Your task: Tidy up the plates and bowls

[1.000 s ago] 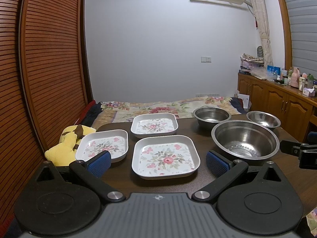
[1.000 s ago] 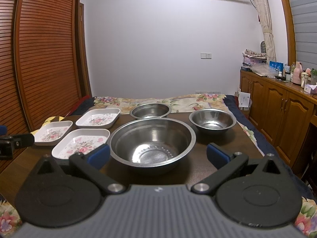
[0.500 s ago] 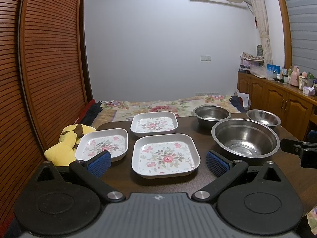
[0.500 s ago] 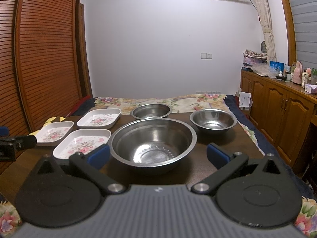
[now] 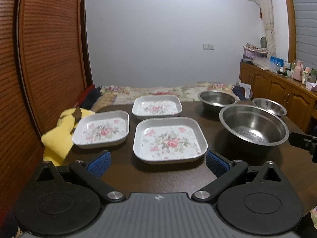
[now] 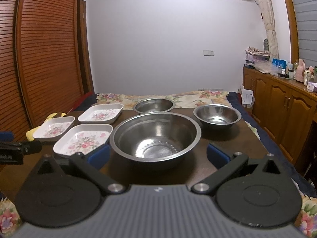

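Observation:
Three square white floral plates sit on the dark table: a near plate [image 5: 170, 140], a left plate [image 5: 102, 129] and a far plate [image 5: 157, 107]. Three steel bowls stand to their right: a large bowl [image 6: 155, 136], a far bowl [image 6: 153, 105] and a smaller right bowl [image 6: 217, 116]. My left gripper [image 5: 157, 163] is open and empty, just short of the near plate. My right gripper [image 6: 158, 155] is open and empty, its pads either side of the large bowl's near rim.
A yellow plush toy [image 5: 59, 134] lies off the table's left edge by the slatted wooden door [image 5: 45, 59]. A floral bedspread [image 6: 198, 97] lies behind the table. A wooden cabinet [image 6: 281, 109] with bottles stands at the right.
Both grippers have moved slightly forward toward the dishes; the near plate and the large bowl now look a little closer. Nothing on the table has moved.

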A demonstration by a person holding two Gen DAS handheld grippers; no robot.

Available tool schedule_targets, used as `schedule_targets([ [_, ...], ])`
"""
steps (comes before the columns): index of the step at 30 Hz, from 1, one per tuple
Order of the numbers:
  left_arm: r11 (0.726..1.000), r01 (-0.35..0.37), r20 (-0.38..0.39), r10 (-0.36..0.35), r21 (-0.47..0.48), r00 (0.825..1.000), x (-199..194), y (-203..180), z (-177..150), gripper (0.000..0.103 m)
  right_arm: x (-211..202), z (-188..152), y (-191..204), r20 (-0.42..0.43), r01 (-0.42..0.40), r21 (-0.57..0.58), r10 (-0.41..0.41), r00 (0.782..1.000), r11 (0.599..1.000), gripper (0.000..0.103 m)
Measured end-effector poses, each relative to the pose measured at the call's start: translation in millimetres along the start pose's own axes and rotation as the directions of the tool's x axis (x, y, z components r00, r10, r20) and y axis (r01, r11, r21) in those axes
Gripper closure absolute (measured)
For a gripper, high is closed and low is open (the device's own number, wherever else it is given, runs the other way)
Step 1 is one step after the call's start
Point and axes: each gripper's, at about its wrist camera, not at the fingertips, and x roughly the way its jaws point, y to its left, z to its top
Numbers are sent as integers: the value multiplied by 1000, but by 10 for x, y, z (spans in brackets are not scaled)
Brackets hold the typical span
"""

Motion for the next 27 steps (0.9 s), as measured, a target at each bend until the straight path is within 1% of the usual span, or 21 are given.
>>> schedule_targets([
  [10, 1000, -4, -33, 4, -17, 999, 93, 156, -41, 0, 43, -11, 52, -9, -16, -4, 16, 1000, 1000, 0],
  [15, 1000, -10, -61, 9, -24, 998, 165, 261, -43, 0, 112, -16, 120, -17, -35, -16, 35, 999, 999, 0],
  [24, 1000, -17, -83, 16, -17, 996, 264, 517, -48, 0, 233, 16, 353, -28, -113, -51, 111, 993, 992, 0],
  [27, 999, -34, -83, 33, -14, 996, 291, 611, -39, 0, 278, 36, 465, -29, -143, -69, 141, 990, 987, 0],
])
